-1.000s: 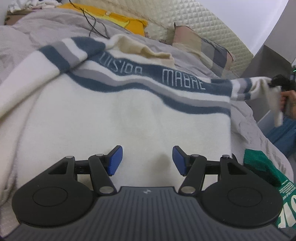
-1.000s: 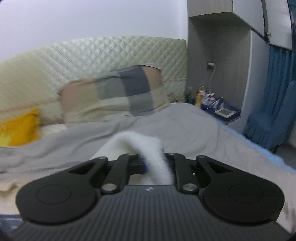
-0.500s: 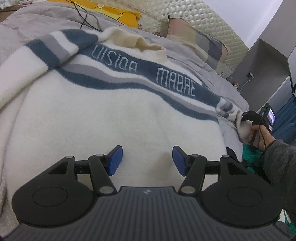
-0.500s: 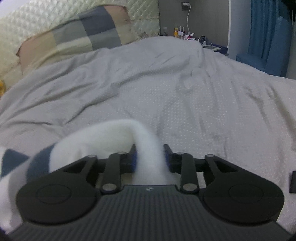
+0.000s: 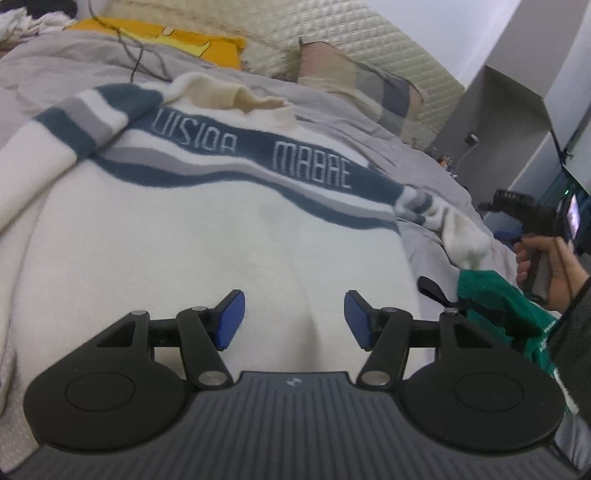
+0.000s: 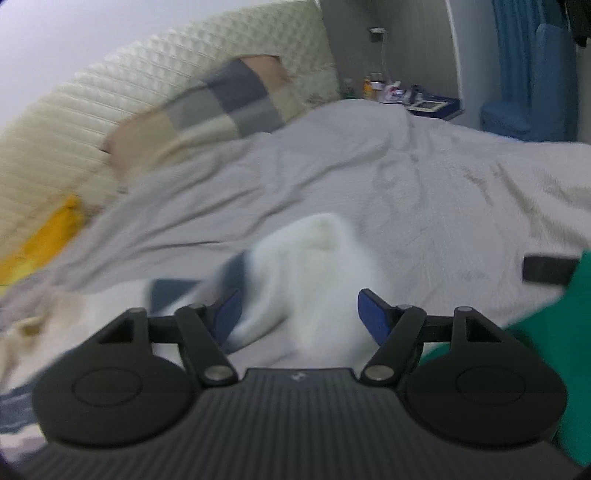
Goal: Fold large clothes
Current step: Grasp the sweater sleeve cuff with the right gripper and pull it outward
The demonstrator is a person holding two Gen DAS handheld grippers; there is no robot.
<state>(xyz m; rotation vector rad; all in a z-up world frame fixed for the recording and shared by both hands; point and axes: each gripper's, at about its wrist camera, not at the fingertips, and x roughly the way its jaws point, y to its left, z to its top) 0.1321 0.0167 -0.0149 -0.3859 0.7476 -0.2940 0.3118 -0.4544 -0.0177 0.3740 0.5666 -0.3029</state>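
A large cream sweater (image 5: 184,240) with blue and grey chest stripes lies spread on the grey bedspread (image 5: 428,170). My left gripper (image 5: 293,317) hovers open over its lower body, nothing between the blue pads. The sweater's right sleeve (image 5: 458,232) lies bunched on the bed at the right. In the right wrist view that white sleeve (image 6: 314,273) sits loose between the jaws of my right gripper (image 6: 299,314), which are opening; the pads stand clear of the cloth. A hand (image 5: 543,258) holds the right gripper at the far right.
A green garment (image 5: 495,302) and a black strap (image 5: 434,291) lie at the bed's right edge. A checked pillow (image 5: 362,85) and a yellow cushion (image 5: 184,40) rest against the quilted headboard (image 5: 332,33). A nightstand (image 6: 424,103) and blue curtain (image 6: 532,66) stand beyond.
The right gripper came down toward the bed with the sleeve and its jaws parted, letting the sleeve go. The sleeve, stretched out in the air before, now lies crumpled on the bedspread.
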